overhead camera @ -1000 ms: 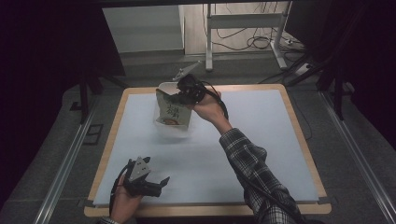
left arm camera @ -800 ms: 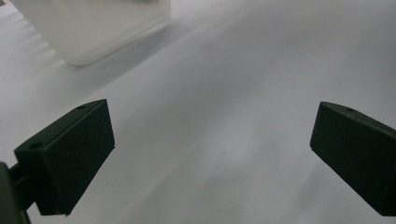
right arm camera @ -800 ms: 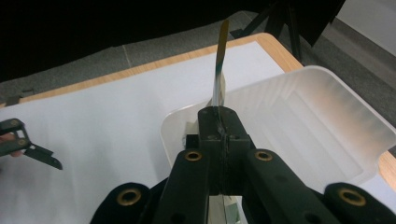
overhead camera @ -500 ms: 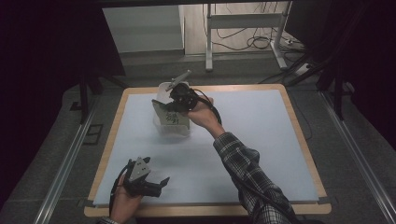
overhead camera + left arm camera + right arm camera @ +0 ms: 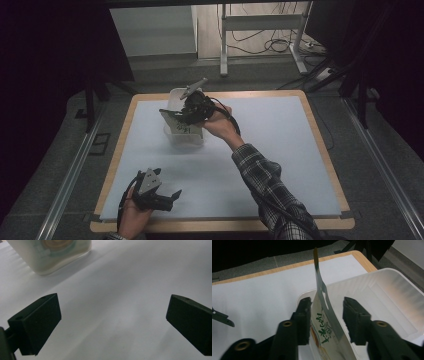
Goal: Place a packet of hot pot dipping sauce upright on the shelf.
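A translucent white plastic tub (image 5: pixel 184 135) stands at the far left-middle of the table. A flat packet with green lettering (image 5: pixel 325 310) stands upright in the tub (image 5: pixel 387 290). My right gripper (image 5: pixel 325 318) reaches down over the tub, one jaw on each side of the packet. Its jaws have just been opening; the packet leans by the left jaw and a gap shows at the right one. In the high view the right gripper (image 5: pixel 189 111) sits above the packet (image 5: pixel 174 120). My left gripper (image 5: pixel 169 198) rests open at the near left, nothing between its jaws (image 5: pixel 113 322), facing the tub (image 5: pixel 50 255).
The table carries a white mat (image 5: pixel 280 150) with a wooden border (image 5: pixel 320 130). Beyond the far edge stand table legs and cables on the floor (image 5: pixel 270 45). Metal rails run along both sides (image 5: pixel 70 175).
The right gripper has come down and to the left with the packet, setting it into the tub, and its jaws have parted. The left gripper has stayed put.
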